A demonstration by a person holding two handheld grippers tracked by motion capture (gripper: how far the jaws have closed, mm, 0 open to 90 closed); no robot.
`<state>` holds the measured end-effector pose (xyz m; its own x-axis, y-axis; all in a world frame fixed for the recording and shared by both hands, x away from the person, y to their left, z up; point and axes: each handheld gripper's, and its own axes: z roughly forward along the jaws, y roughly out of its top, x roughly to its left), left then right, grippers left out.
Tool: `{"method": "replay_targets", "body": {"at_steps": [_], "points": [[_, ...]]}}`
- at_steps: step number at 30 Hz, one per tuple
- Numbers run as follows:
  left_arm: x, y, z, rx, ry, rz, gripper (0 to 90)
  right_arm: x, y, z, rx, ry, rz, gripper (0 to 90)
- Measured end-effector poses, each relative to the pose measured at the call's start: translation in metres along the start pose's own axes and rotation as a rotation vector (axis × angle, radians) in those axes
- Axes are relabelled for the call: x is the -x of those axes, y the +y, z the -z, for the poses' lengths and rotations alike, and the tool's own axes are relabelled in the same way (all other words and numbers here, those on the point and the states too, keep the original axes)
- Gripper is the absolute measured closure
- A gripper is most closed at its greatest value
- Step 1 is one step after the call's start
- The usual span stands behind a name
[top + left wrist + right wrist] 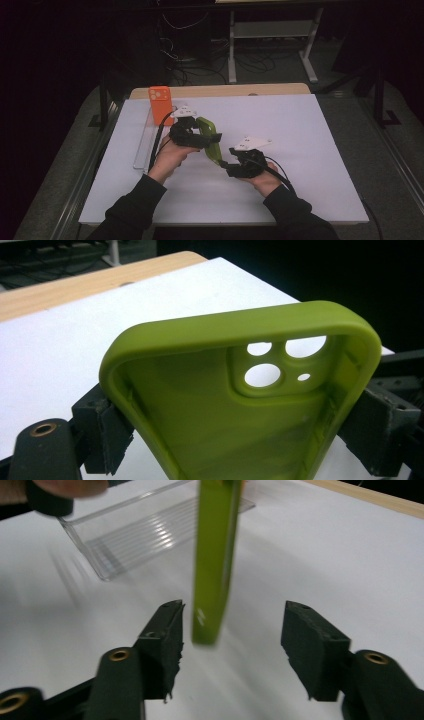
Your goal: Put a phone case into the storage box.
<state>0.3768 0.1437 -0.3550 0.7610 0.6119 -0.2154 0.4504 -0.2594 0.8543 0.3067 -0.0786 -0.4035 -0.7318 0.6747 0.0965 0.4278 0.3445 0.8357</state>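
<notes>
The green phone case (210, 140) sits just left of centre in the high view, lifted off the white table (300, 150) and held between the two grippers; in the left gripper view it takes up the middle and lower frame, hollow side toward the camera, with its camera cut-outs right of centre. The left gripper (235, 430) is clamped on it — its black pads press the case's two long side walls from outside, low in that frame. The right gripper (232, 645) stands with its jaws apart on either side of the case's narrow end, a clear gap showing on both sides, so it grips nothing. This reads as a hand-over, the case passing from the right gripper to the left. To do it well, the left hold should stay square on the side walls, since soft walls like these may bow or slip if pinched near a corner, and the right gripper should back straight away along the case's length without brushing the edge — any sideways nudge could twist the case in the other grip. An orange phone case (161, 104) stands upright at the upper left of the table, at the far end of a clear plastic tray (142, 145). No brand, label or writing can be read on either case, the tray or the grippers.
</notes>
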Motion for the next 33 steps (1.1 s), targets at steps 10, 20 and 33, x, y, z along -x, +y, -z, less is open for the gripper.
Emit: {"method": "replay_targets", "body": {"at_steps": [10, 20, 33], "points": [[-0.020, 0.029, 0.024, 0.044, 0.081, -0.001, 13.2, 0.028, -0.013, 0.025, -0.048, -0.015, -0.004, 13.1], [-0.046, 0.055, 0.056, 0.062, 0.225, 0.000, 13.3, 0.046, -0.038, 0.045, -0.099, -0.043, -0.009, 0.0], [-0.086, 0.067, 0.082, 0.065, 0.496, 0.035, 13.3, 0.057, -0.059, 0.062, -0.113, -0.116, -0.035, 0.0]]}}
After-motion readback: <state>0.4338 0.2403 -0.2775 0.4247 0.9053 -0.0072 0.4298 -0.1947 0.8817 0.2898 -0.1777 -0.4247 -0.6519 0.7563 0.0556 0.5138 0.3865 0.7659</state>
